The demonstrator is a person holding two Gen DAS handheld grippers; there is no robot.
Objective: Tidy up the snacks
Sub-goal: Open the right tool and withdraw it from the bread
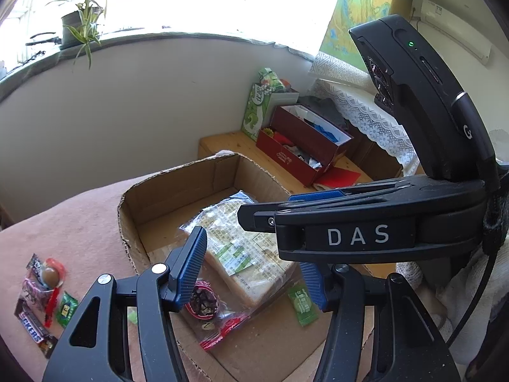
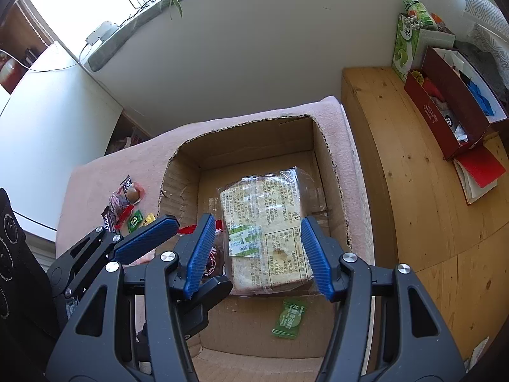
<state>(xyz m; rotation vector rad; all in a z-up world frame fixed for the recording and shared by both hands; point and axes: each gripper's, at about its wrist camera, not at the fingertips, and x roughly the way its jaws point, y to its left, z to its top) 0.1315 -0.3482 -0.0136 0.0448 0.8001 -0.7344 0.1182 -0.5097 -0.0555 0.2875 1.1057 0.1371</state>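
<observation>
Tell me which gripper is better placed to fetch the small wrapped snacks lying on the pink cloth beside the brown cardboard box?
Probably the left gripper. It hangs open over the box's left side, nearest the snack pile; the right gripper straddles the bagged bread, farther off.

I see a cardboard box [image 2: 254, 156] of matt brown paperboard with rough, torn rims, resting on a soft, napped pink cloth [image 2: 105, 172]. The bread pack [image 2: 264, 222] inside is wrapped in glossy, crinkled clear plastic. My claw pads [image 2: 198, 251] look like ribbed blue rubber on matt black plastic, with shiny metal rivets. The worktop [image 2: 413, 191] alongside is smooth knotty wood
</observation>
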